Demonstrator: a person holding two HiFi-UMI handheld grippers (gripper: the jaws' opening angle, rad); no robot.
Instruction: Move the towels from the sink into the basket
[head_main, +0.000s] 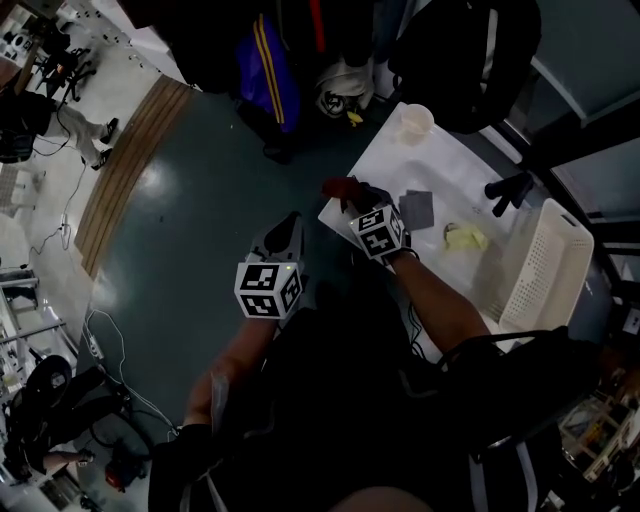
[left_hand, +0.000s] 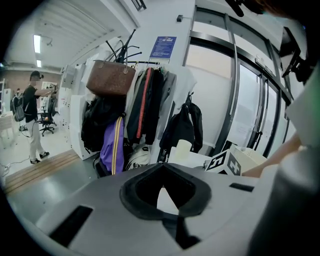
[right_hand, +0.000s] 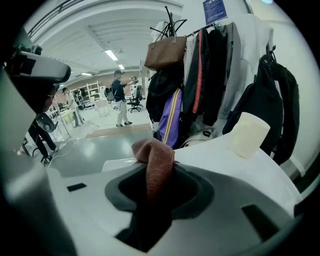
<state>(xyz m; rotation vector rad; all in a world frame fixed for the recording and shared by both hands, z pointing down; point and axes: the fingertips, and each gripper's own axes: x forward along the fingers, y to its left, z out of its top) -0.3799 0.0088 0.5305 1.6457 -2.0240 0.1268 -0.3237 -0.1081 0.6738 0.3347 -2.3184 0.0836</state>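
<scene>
White bench (head_main: 440, 160) beside coat rack (right_hand: 210, 75); right gripper (head_main: 352, 197) jaws clenched on brown towel (right_hand: 159, 157); left gripper (head_main: 288, 230) jaws closed, empty; grey towel (head_main: 418, 208) lying between right gripper and basket (head_main: 555, 260).

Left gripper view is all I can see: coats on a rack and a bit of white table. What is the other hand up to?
Observer: The right tongs are shut on a reddish-brown towel, at a corner of the white sink.
Operator: Are there more towels?
Observer: Yes, a gray towel and a yellow towel lie in the sink, near a black tap.
Operator: Where would they go?
Observer: A white basket stands beside the sink. No towel shows in it.
</scene>
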